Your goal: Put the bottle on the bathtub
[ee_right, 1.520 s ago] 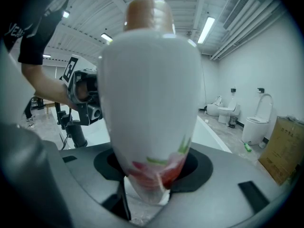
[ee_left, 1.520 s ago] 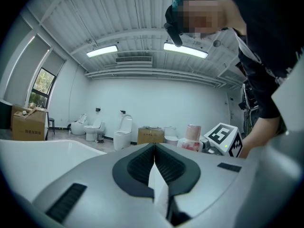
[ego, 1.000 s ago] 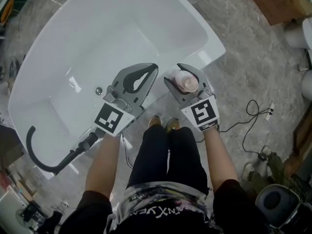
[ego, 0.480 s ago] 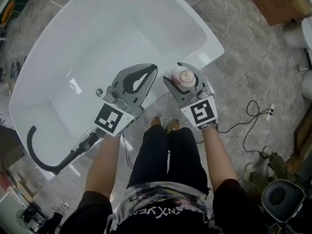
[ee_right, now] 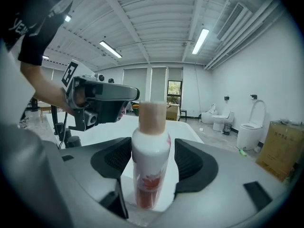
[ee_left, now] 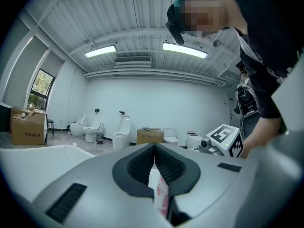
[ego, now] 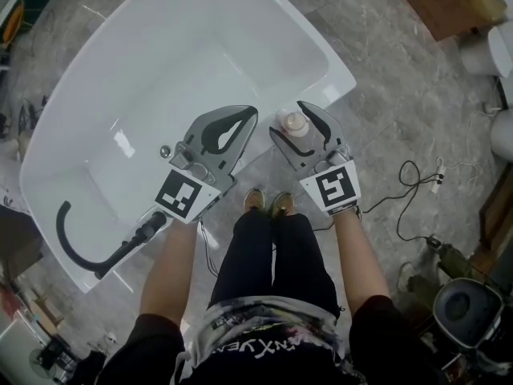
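Note:
A white bottle with a pinkish cap and red print stands upright on the near rim of the white bathtub. My right gripper straddles it. In the right gripper view the bottle stands between the pads, with a thin gap on the right side, so the right gripper is open. My left gripper hangs over the tub's near edge just left of the bottle, shut and holding nothing. In the left gripper view the left gripper has its pads pressed together, and the bottle shows beyond them.
A black curved faucet sits at the tub's near left end, and a drain lies in the basin. The person's feet are by the rim. A cable trails on the floor, a cardboard box lies far right, and toilets line the room.
The bottle went from leaning in the right gripper to standing upright on the rim. The right jaws have eased off it. The left gripper stays put.

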